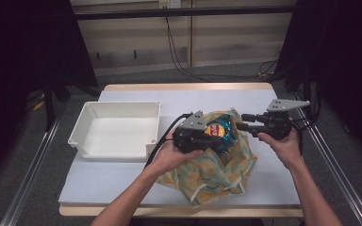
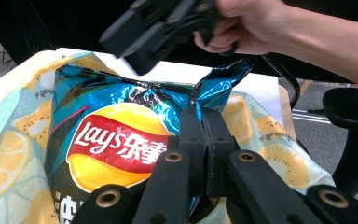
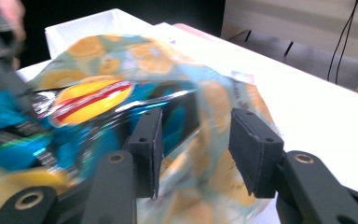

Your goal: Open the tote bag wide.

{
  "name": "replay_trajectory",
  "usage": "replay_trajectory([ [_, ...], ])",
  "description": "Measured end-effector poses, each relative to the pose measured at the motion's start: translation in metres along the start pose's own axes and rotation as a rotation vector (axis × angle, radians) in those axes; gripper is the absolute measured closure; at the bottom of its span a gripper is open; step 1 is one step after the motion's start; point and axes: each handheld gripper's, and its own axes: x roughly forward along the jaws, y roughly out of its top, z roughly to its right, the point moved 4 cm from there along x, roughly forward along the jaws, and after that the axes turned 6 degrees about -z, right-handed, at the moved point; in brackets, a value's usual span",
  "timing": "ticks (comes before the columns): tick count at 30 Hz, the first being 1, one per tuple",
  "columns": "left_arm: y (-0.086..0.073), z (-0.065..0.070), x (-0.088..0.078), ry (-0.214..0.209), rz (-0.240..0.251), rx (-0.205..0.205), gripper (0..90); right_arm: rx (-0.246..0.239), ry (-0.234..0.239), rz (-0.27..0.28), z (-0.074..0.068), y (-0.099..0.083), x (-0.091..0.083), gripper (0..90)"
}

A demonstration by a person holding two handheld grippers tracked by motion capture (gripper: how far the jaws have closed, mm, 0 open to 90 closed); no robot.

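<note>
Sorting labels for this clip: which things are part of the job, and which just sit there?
In the job:
- crisp bag, pinched by the left tool
- lemon-print cloth bag around it
- right tool, open

Lying about:
- white tray
- cables behind the table

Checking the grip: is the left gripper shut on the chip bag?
Shut: the left gripper pinches the chip bag at its top edge.

A pale table (image 1: pixel 122 188) stands on grey floor (image 1: pixel 28 155). At twelve o'clock, a beige panelled wall (image 1: pixel 226 42) with black cables (image 1: pixel 179 56); dark curtains (image 1: pixel 23 47) at nine and three.
</note>
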Motion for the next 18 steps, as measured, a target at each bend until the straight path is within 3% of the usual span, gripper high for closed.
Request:
replay_trajectory([
  [6, -0.001, 0.001, -0.001, -0.003, 0.002, 0.006, 88.6, -0.008, -0.025, -0.035, 0.01, 0.003, 0.016, 58.4],
  [11, -0.001, 0.003, -0.002, -0.006, 0.005, 0.012, 88.6, 0.006, -0.012, -0.024, 0.016, 0.006, 0.021, 71.5],
  [15, -0.002, 0.004, -0.003, -0.01, 0.01, 0.015, 88.6, 0.016, -0.004, -0.015, 0.021, 0.011, 0.024, 87.0],
  [18, -0.003, 0.005, -0.005, -0.012, 0.01, 0.017, 88.7, 0.023, 0.005, -0.008, 0.026, 0.013, 0.024, 90.0],
])
